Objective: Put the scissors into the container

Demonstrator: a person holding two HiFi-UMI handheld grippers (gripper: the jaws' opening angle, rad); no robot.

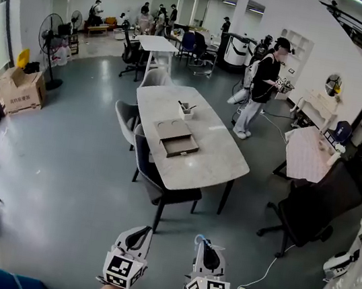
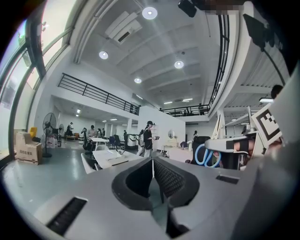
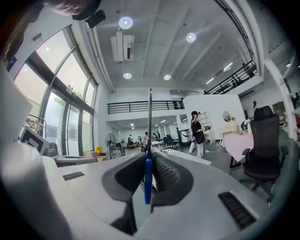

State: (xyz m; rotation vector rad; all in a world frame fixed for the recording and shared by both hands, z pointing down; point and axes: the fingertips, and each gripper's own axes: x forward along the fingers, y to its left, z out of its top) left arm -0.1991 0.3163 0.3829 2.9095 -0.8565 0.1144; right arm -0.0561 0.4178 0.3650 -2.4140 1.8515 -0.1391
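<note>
My right tool [image 3: 149, 159] pinches the scissors [image 3: 148, 183] at their blue part, with the blade standing straight up between the pads. My left tool [image 2: 153, 161] is pressed together on nothing. I judge the pick-up done, with the carry and the drop still to do. The container [image 1: 185, 111] sits on the bench [image 1: 216, 159], well apart from me across the floor [image 1: 60, 176].
</note>
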